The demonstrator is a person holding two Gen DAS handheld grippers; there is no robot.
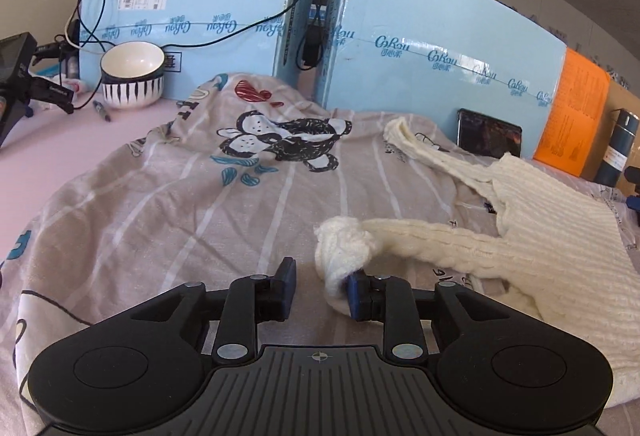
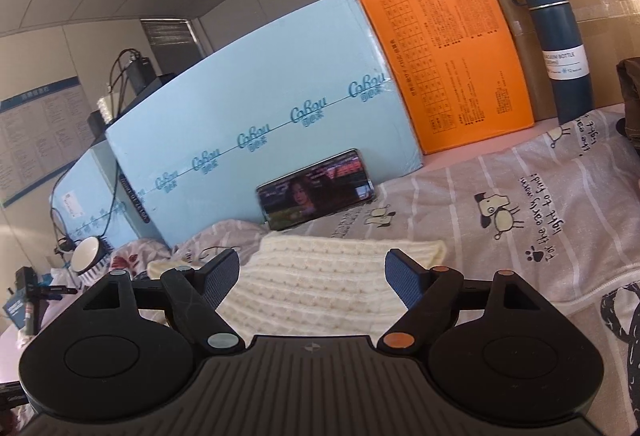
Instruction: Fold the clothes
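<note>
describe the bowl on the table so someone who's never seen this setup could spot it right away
Start at the two big light-blue boxes standing along the back. At the foot of the left one, on the pink surface beside the printed sheet, sits the bowl. It is white inside with black vertical stripes around its outside, the only dish there.

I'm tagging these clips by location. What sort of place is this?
Probably an office or storeroom with a makeshift folding surface: a printed bedsheet spread flat, stacked shipping cartons behind it, and notice sheets on the wall.
</note>
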